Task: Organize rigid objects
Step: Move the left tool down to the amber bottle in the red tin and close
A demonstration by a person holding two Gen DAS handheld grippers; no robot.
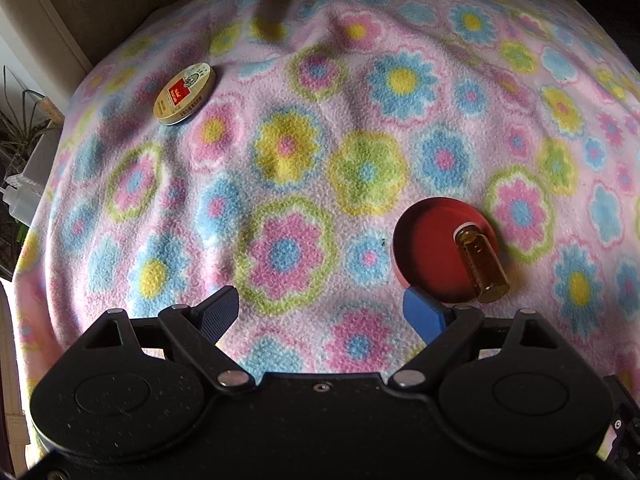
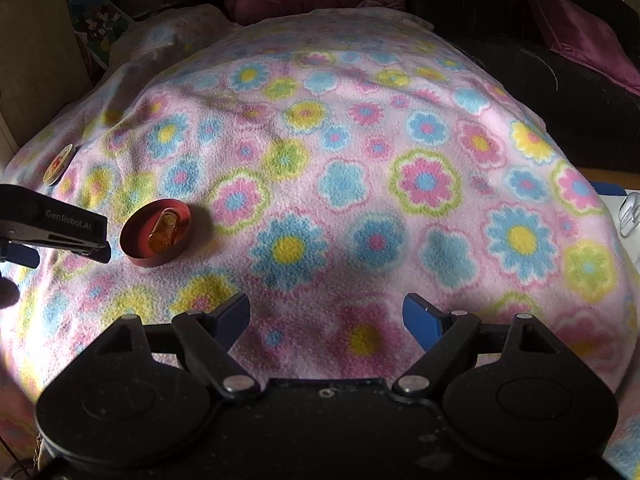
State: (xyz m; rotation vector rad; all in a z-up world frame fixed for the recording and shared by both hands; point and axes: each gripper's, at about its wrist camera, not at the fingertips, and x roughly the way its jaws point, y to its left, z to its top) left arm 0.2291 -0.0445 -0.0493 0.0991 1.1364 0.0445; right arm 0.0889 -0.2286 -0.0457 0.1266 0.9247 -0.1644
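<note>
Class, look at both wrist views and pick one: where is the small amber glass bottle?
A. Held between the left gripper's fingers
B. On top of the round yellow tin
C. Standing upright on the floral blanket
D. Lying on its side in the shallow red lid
D: the amber glass bottle lies on its side in the shallow red lid, its base overhanging the rim, apart from the round yellow tin.

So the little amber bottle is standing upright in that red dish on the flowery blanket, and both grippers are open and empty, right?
Not quite. The amber bottle is lying on its side in the red dish, not standing, as the left wrist view shows. The rest holds: the dish sits on the flowery blanket, and the left gripper and right gripper are both open and empty.
</note>
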